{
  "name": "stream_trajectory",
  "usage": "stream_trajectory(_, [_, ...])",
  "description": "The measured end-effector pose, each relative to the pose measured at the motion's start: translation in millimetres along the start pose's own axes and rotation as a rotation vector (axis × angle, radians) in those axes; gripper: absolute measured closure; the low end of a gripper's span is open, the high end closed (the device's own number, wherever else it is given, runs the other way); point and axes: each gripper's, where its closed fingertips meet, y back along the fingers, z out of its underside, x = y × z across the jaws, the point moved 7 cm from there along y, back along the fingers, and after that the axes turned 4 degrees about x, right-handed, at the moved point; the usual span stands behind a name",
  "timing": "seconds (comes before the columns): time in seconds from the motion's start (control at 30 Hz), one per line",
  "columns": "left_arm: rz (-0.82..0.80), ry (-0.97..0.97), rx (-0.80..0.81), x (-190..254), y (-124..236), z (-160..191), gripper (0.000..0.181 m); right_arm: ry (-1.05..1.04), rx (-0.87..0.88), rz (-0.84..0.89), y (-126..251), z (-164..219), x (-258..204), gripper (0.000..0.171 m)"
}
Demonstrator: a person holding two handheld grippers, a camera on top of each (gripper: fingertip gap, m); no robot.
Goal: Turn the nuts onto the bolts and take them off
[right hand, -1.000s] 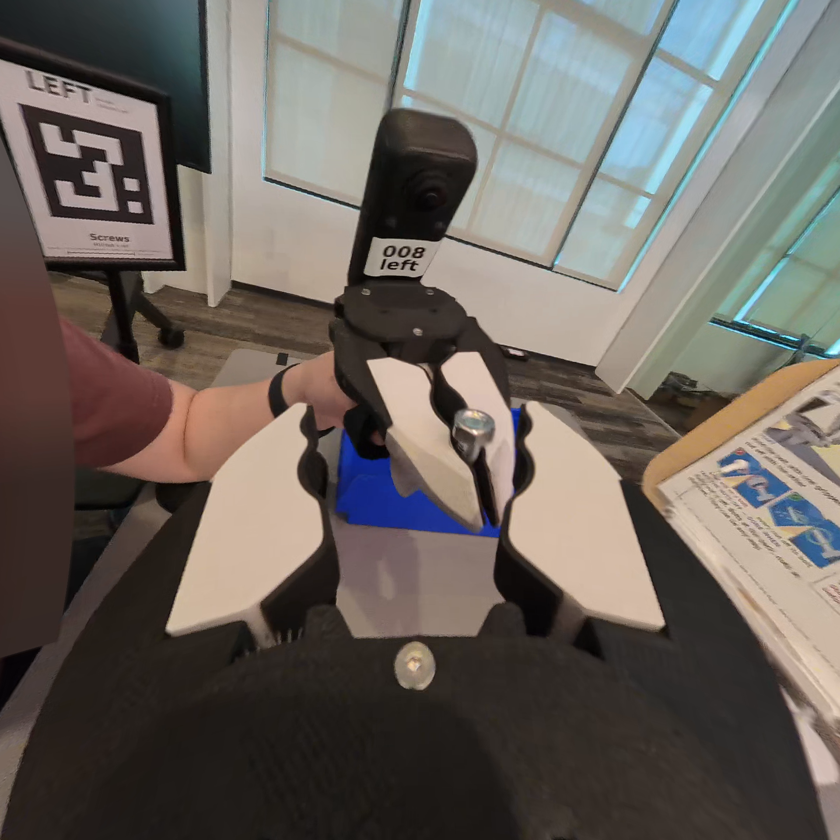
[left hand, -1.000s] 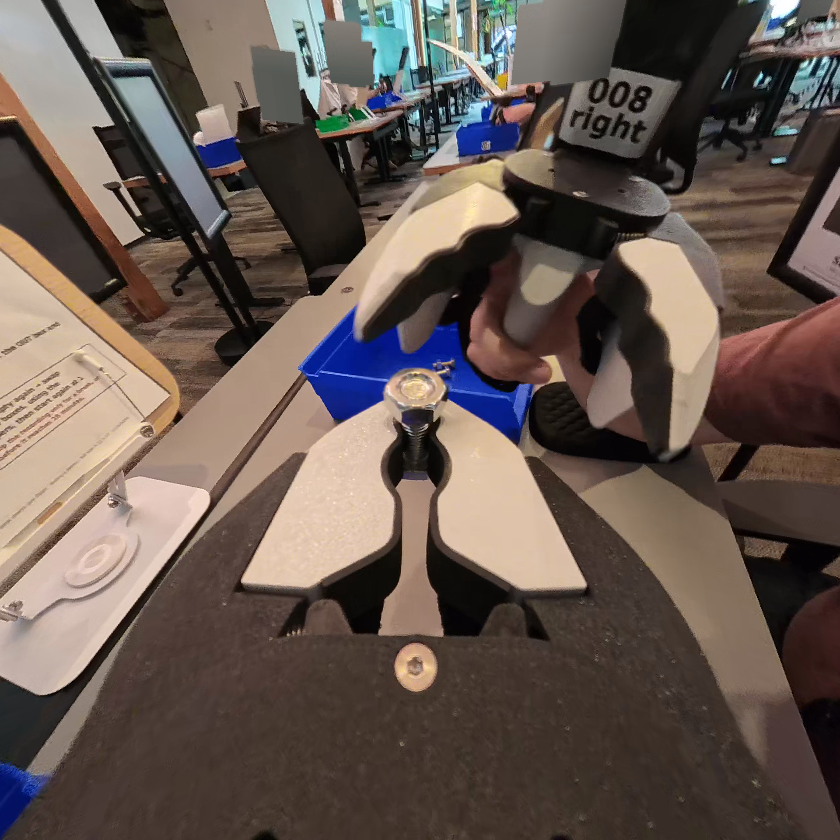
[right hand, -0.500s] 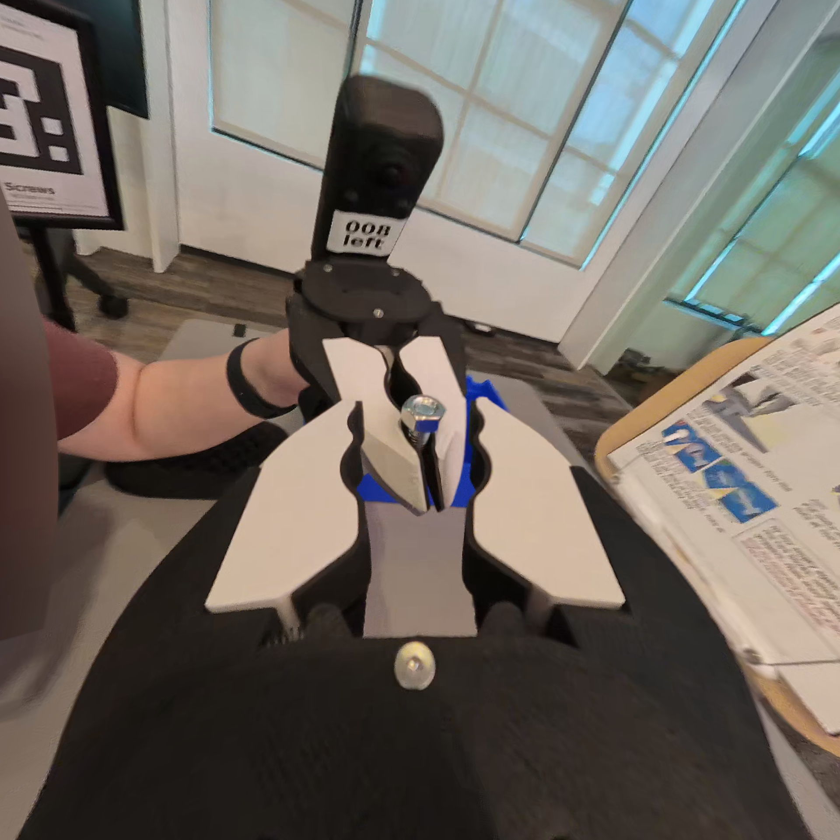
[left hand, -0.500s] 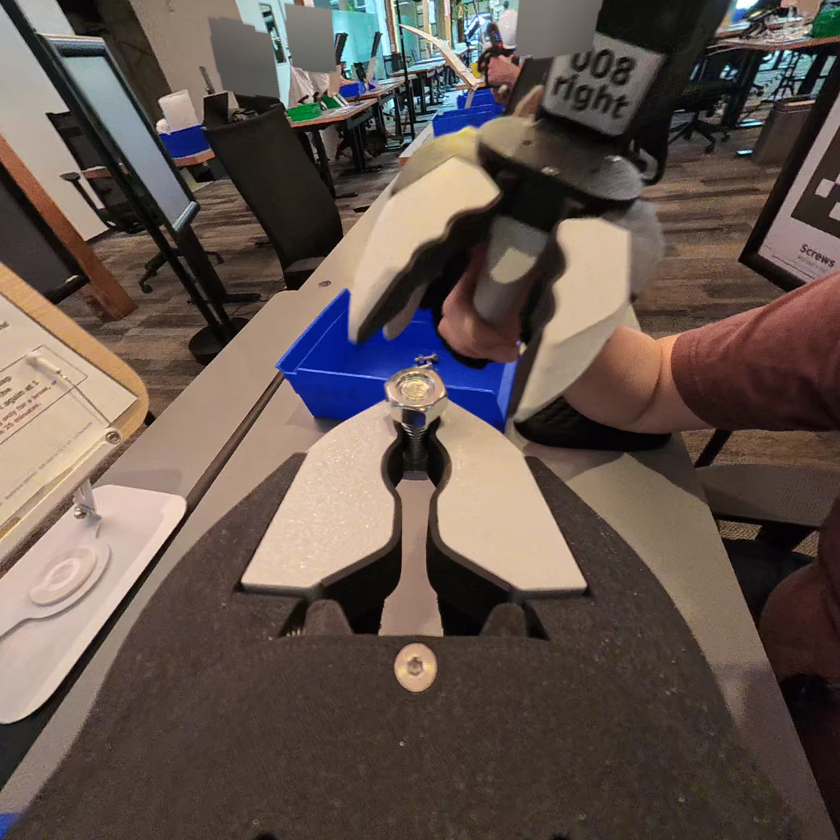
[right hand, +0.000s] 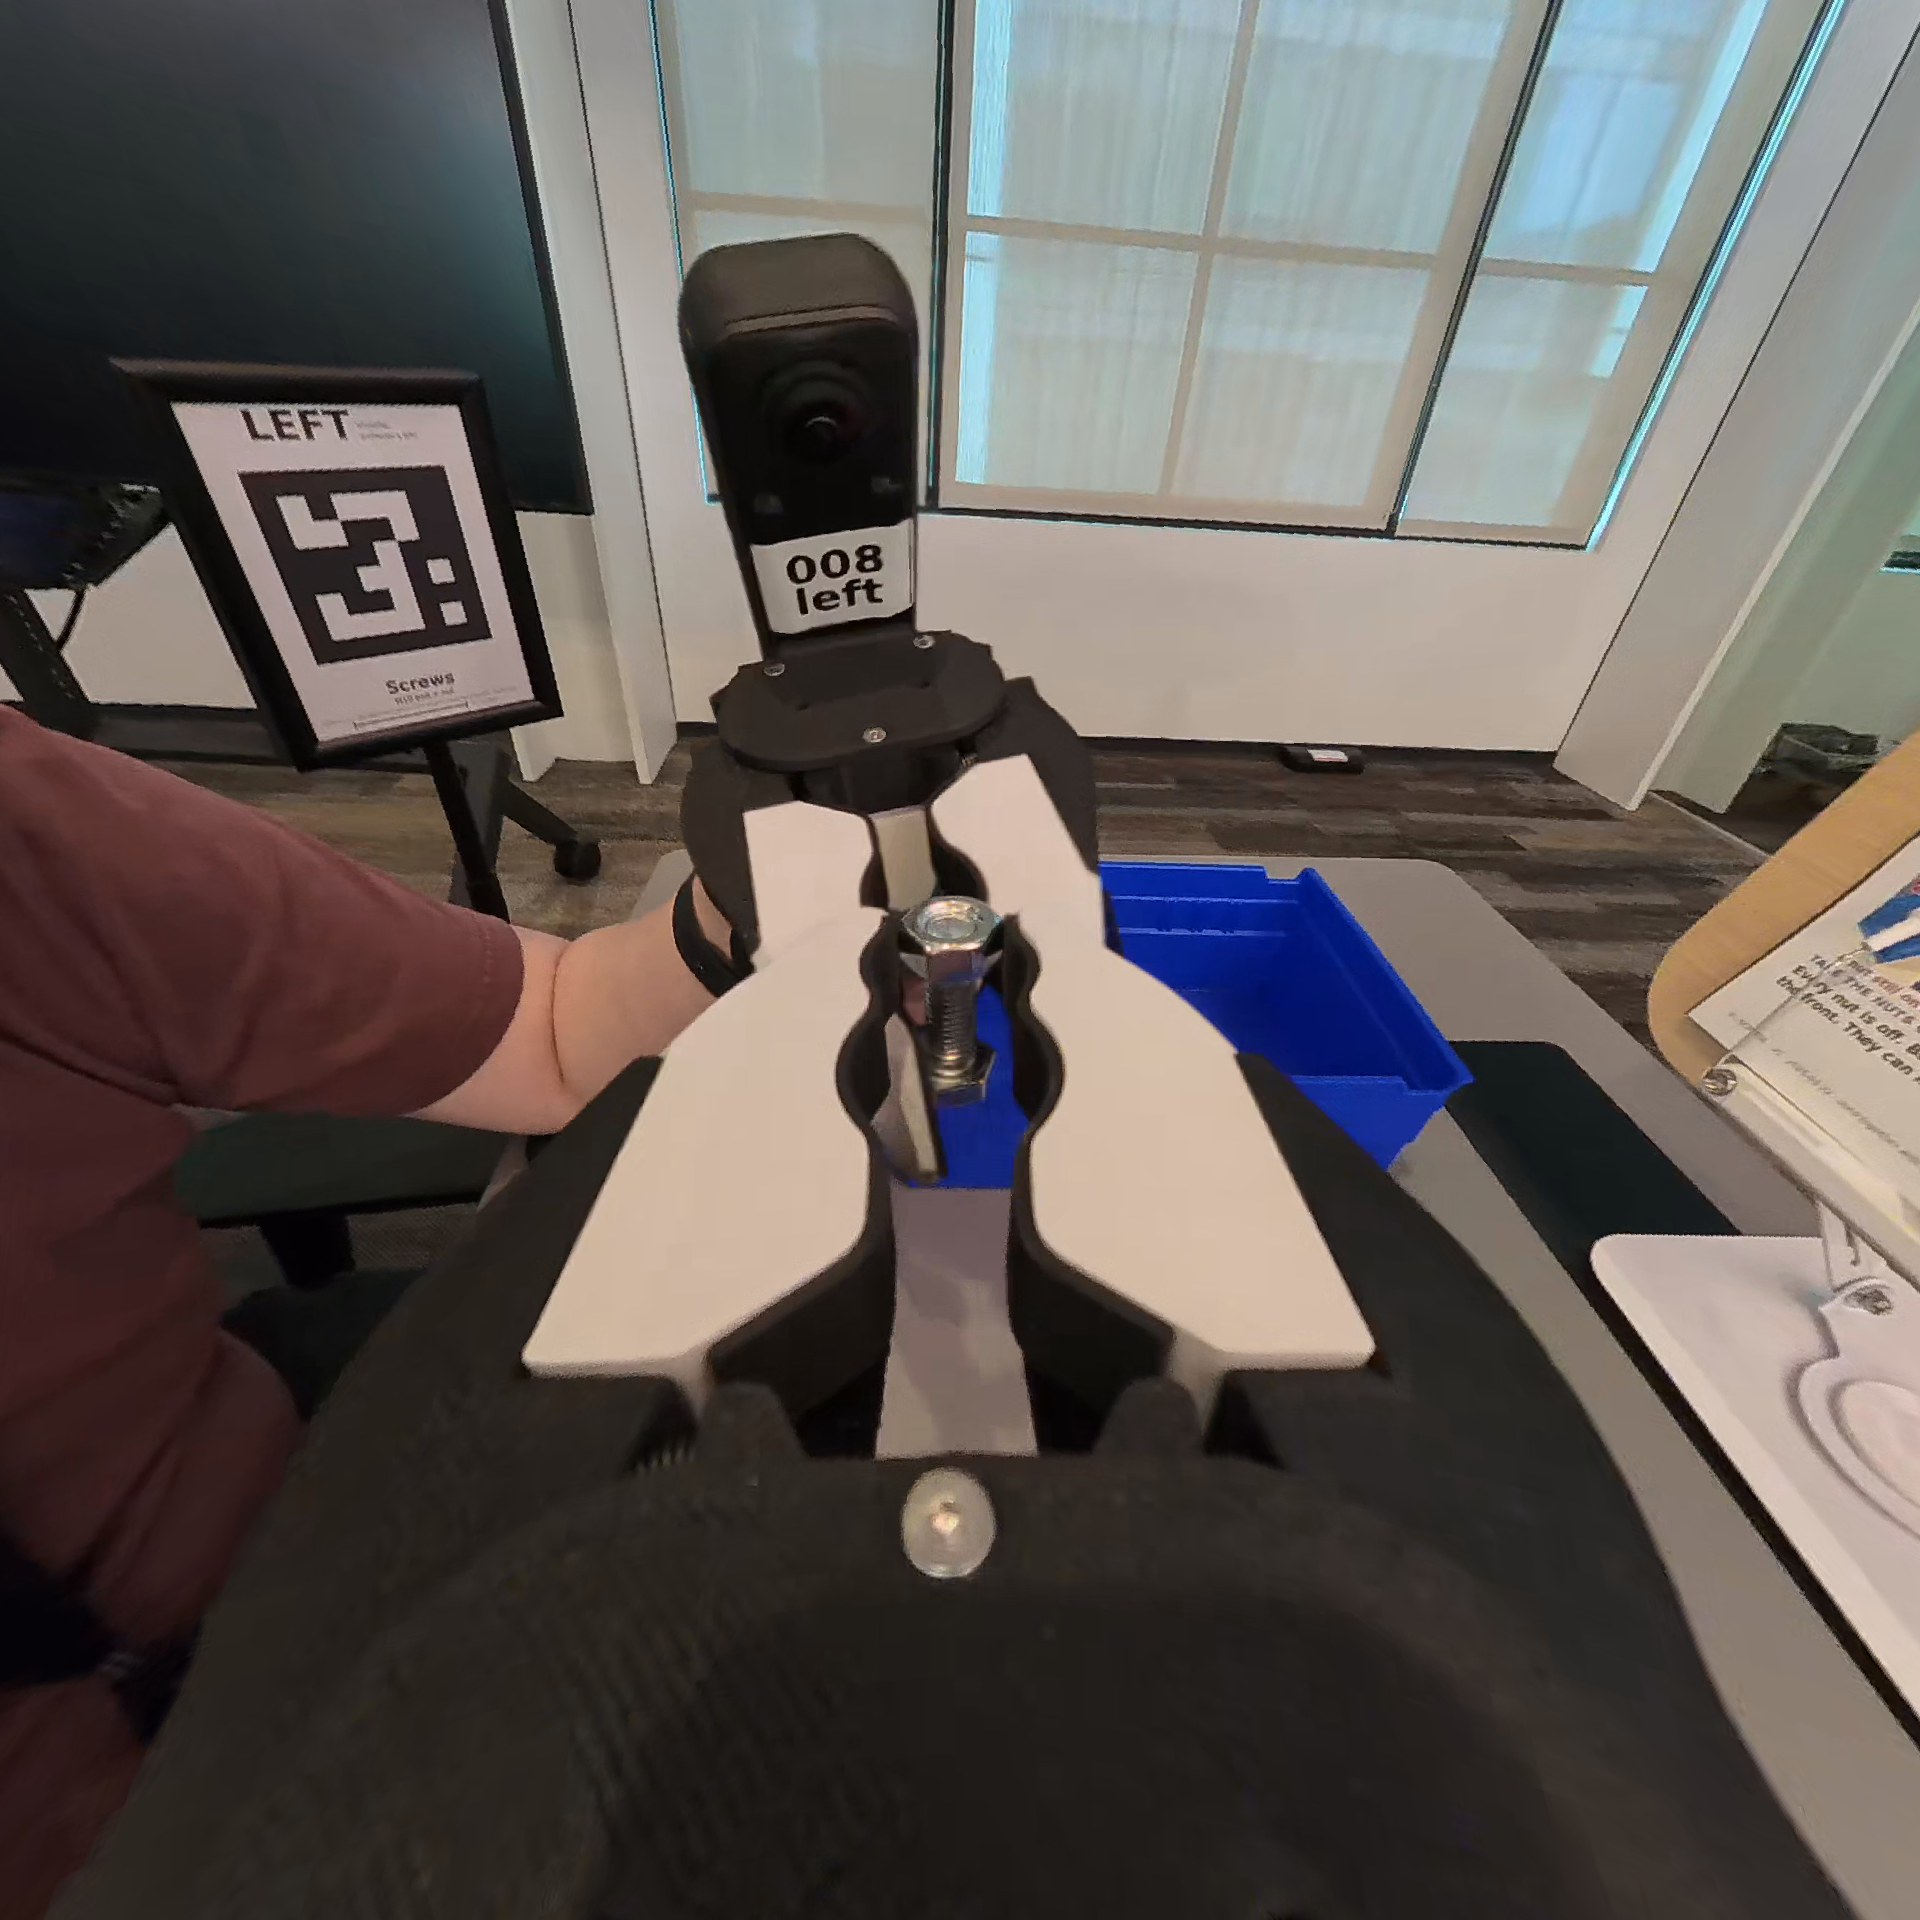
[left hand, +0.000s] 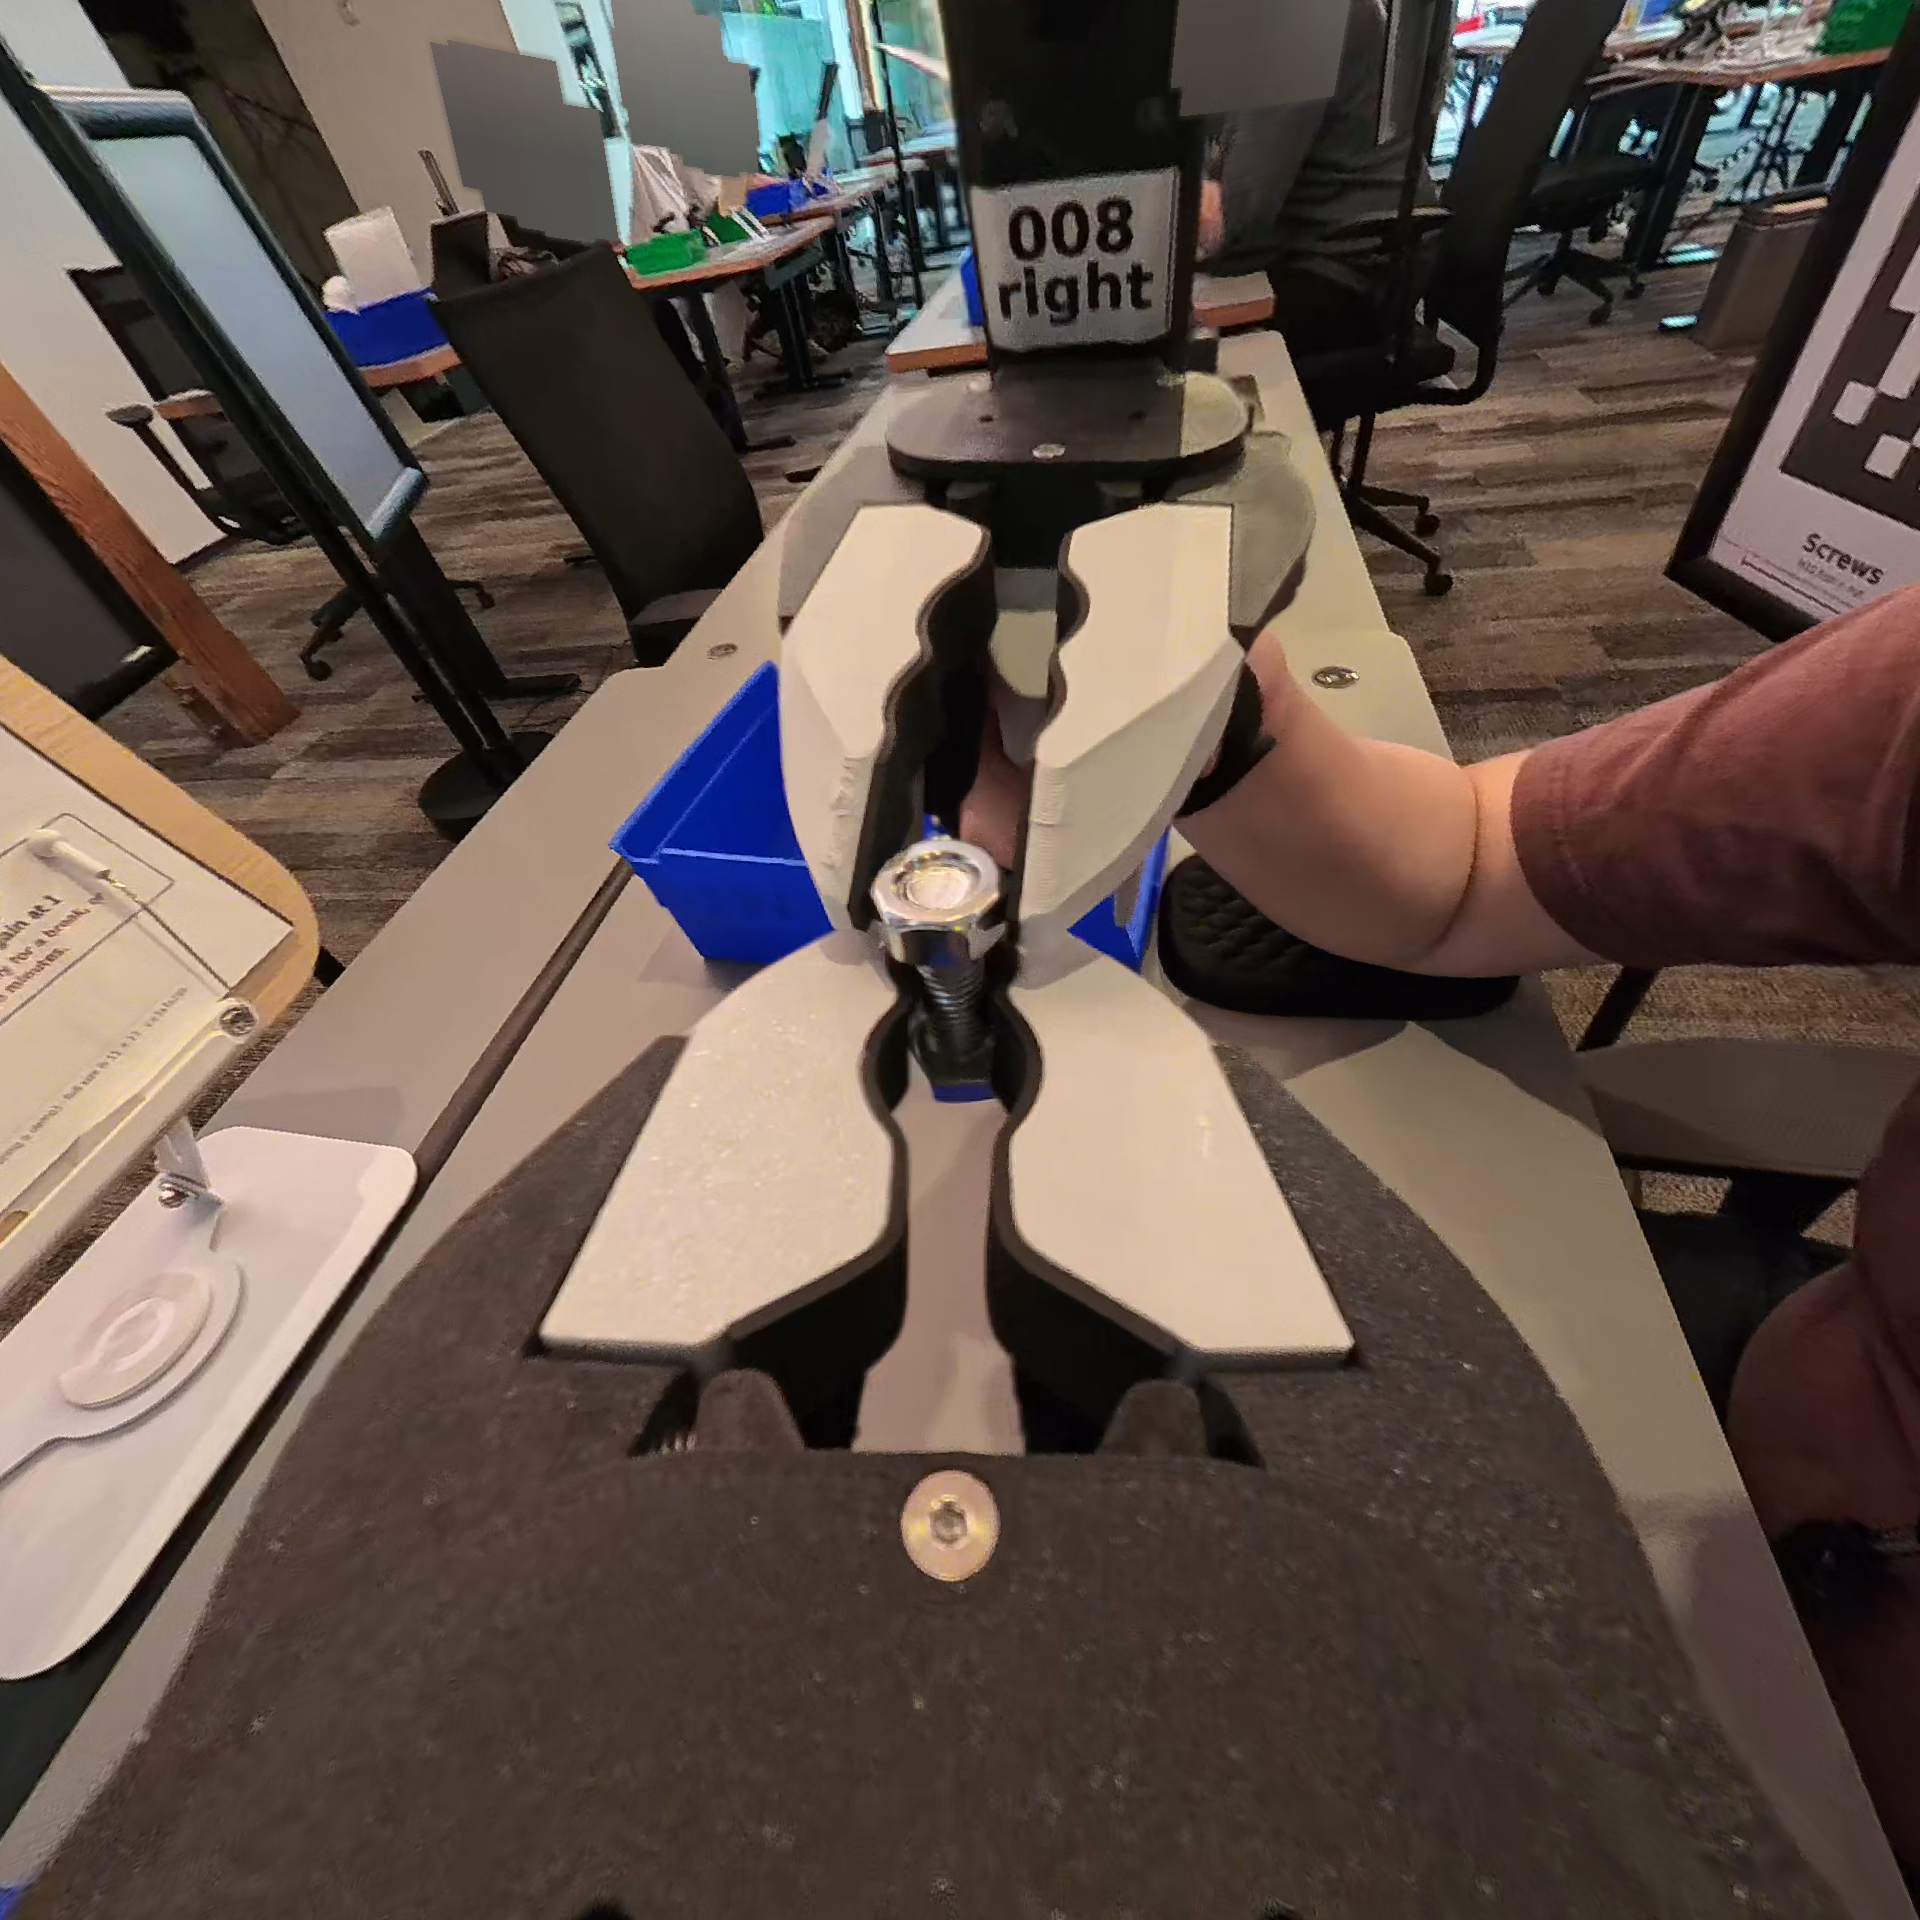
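A silver bolt [left hand: 948, 1003] stands upright in my left gripper [left hand: 948, 1023], which is shut on its lower threaded part. A hex nut [left hand: 935, 914] sits at the bolt's top end. My right gripper [left hand: 943, 940] comes in from the far side, facing the left one, and its two fingertips are closed on the sides of that nut. In the right wrist view my right gripper [right hand: 951, 951] clamps the nut [right hand: 951, 930], with the threaded bolt [right hand: 951, 1013] and a second hex end below. The left gripper [right hand: 940, 1101] holds it from behind, partly hidden.
A blue bin [left hand: 717, 831] stands on the grey table [left hand: 499, 935] just under and behind the grippers; it also shows in the right wrist view [right hand: 1278, 987]. A tilted instruction board [left hand: 104, 987] on a white base [left hand: 156, 1351] stands at one side. A black wrist pad [left hand: 1330, 966] lies under the person's forearm [left hand: 1507, 831]. Some 4 cm of space lies between my two pairs of fingers.
My right gripper was open and tilted above the bolt. It has swung straight, come level with the bolt's top and closed its fingers on the nut. The left gripper keeps holding the bolt.
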Motion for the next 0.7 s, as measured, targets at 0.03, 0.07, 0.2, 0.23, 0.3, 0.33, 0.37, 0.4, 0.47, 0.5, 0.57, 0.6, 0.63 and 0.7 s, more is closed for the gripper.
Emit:
stream_trajectory(0.03, [-0.018,0.006,0.014,-1,0,-1,0.161,-0.012,0.002,-0.003,0,0,1,0.152])
stream_trajectory(0.07, [-0.026,0.011,0.019,-2,0,-1,0.158,-0.02,0.005,-0.002,1,1,2,0.152])
stream_trajectory(0.2, [-0.034,0.015,0.022,-4,2,-1,0.157,-0.027,0.017,0.013,4,0,6,0.152])
stream_trajectory(0.23, [-0.03,0.013,0.012,-4,2,0,0.154,-0.025,0.021,0.018,5,-1,7,0.152])
stream_trajectory(0.3, [-0.028,0.008,-0.031,-4,0,4,0.146,-0.024,0.029,0.017,7,-3,8,0.152])
stream_trajectory(0.33, [-0.03,0.004,-0.045,-4,-2,6,0.146,-0.024,0.034,0.013,9,-3,8,0.152])
stream_trajectory(0.37, [-0.031,0.001,-0.042,-4,-4,7,0.147,-0.023,0.039,0.013,9,-4,8,0.152])
stream_trajectory(0.4, [-0.035,0.001,-0.026,-4,-6,7,0.149,-0.02,0.044,0.013,10,-5,8,0.152])
stream_trajectory(0.47, [-0.017,0.012,-0.001,-3,-7,6,0.154,-0.012,0.048,0.014,11,-6,7,0.152])
stream_trajectory(0.5, [-0.012,0.02,-0.003,-3,-8,7,0.156,-0.008,0.052,0.012,12,-7,7,0.152])
stream_trajectory(0.57, [-0.012,0.024,0.011,-3,-8,6,0.159,-0.007,0.057,0.006,12,-7,6,0.152])
stream_trajectory(0.6, [-0.009,0.023,0.02,-3,-8,6,0.163,-0.007,0.058,0.001,12,-7,6,0.152])
stream_trajectory(0.63, [-0.011,0.02,0.025,-3,-8,6,0.163,-0.007,0.057,-0.002,12,-7,6,0.152])
stream_trajectory(0.7, [0.001,0.022,0.021,-2,-9,7,0.163,-0.001,0.053,-0.014,12,-7,5,0.152])
